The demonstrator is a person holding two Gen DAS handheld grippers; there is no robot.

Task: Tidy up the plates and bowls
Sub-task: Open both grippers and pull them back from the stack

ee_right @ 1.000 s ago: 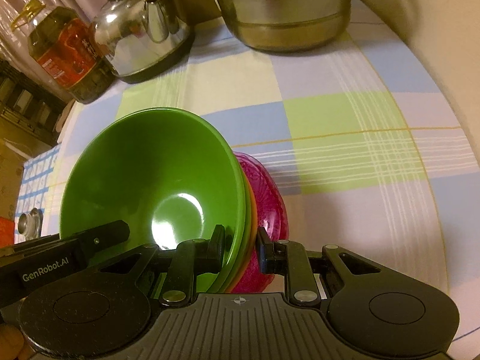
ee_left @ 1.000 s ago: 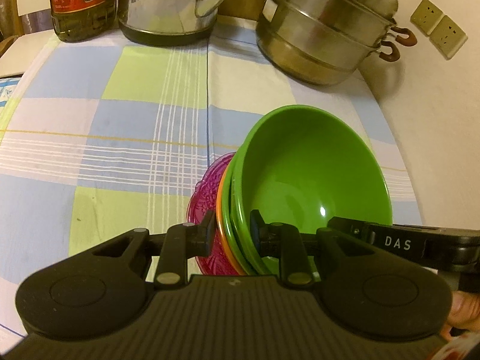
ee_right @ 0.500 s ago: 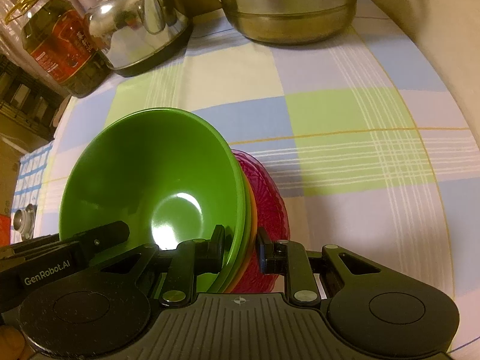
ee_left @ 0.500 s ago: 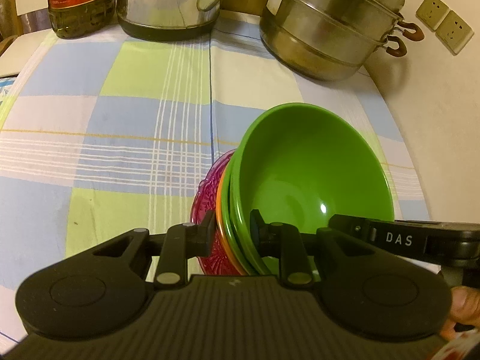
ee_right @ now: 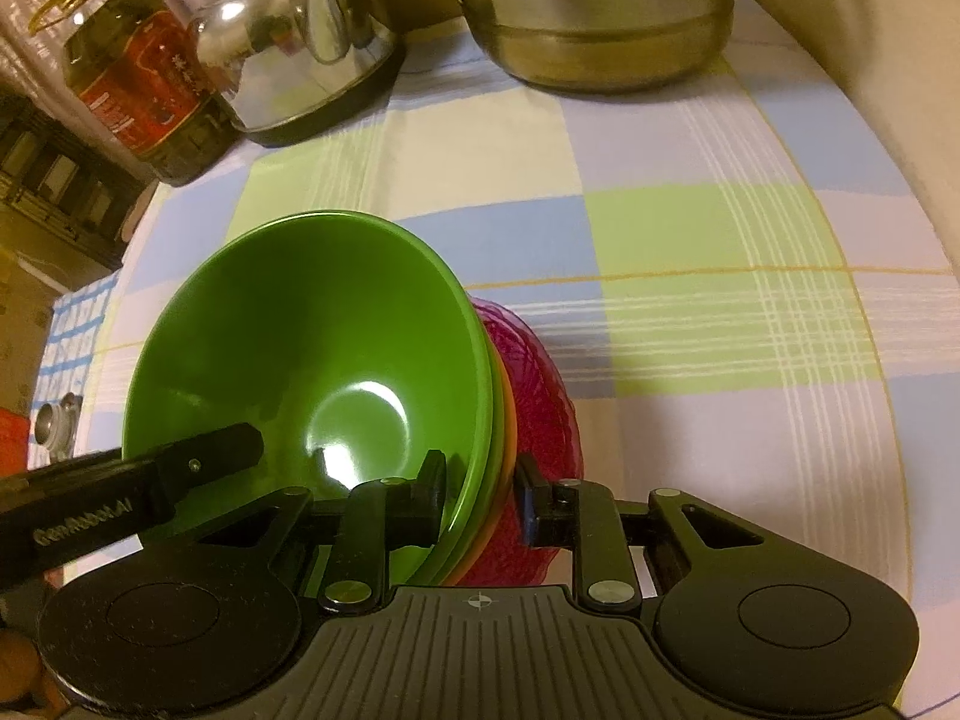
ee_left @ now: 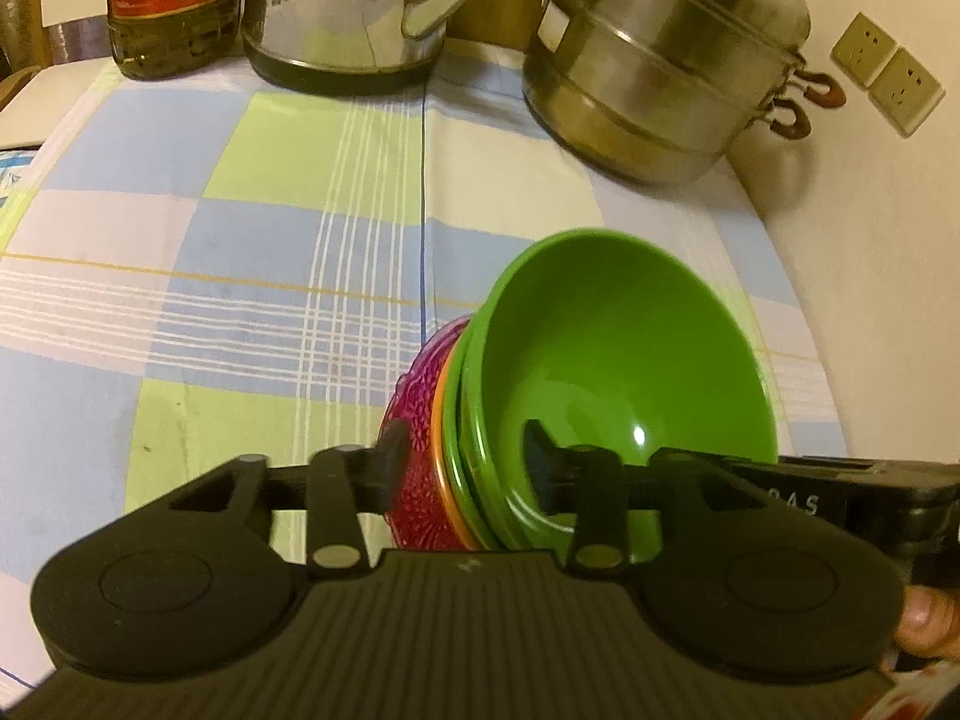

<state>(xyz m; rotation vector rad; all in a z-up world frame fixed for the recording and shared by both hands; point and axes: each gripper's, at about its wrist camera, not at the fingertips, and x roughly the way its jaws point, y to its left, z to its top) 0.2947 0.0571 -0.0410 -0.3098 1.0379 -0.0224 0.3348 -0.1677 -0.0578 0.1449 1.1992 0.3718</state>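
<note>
Four nested pieces make up the stack: a green bowl (ee_left: 624, 360) on top, a second green rim and an orange rim under it, and a magenta cut-pattern dish (ee_left: 420, 450) at the bottom. The stack sits near the front of the checked tablecloth (ee_left: 270, 240), between the two claws and well apart from the kettle (ee_left: 348, 6), the oil bottle (ee_left: 168, 6) and the steel steamer pot (ee_left: 660, 60) at the back.

Progress, as a judgement: the gathering and nesting look done, since no loose plate or bowl shows in either view (the cloth beyond the frames is unseen). What is left appears to be only the letting go and the drawing away of both claws.

Left gripper (ee_left: 462, 456): jaws opening, straddling the stack's near rim, with a clear gap on the bowl side, so it no longer clamps. Right gripper (ee_right: 480, 480): jaws also opening, the rims between them; the inner finger lies close to the bowl's wall and the outer finger stands beside the magenta dish, with no firm squeeze evident.

Look of the stack: glossy green plastic with a bright highlight in the well; rims run close together and slightly offset, and the stack appears tilted in both fisheye views. Whether its base rests flat on the cloth cannot be told.
</note>
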